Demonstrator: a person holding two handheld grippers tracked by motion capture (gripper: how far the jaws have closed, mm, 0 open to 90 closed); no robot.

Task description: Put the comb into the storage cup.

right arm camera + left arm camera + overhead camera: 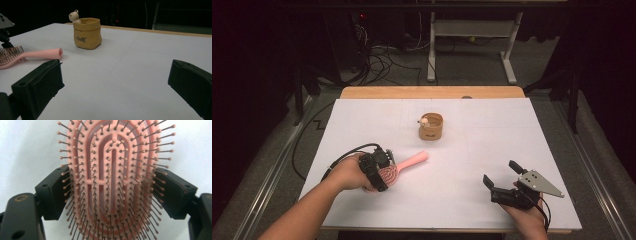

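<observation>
At lower left of the high view, the brush (398, 170) head is flanked by the left gripper (379, 172); whether it is pinched cannot be told. The right gripper (502, 181) is held spread. Pressure should be applied evenly across the rim, below the bristles.

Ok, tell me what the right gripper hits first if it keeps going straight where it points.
Probably nothing: the right gripper faces bare white table; the tan fabric pot sits left of its line.
</observation>
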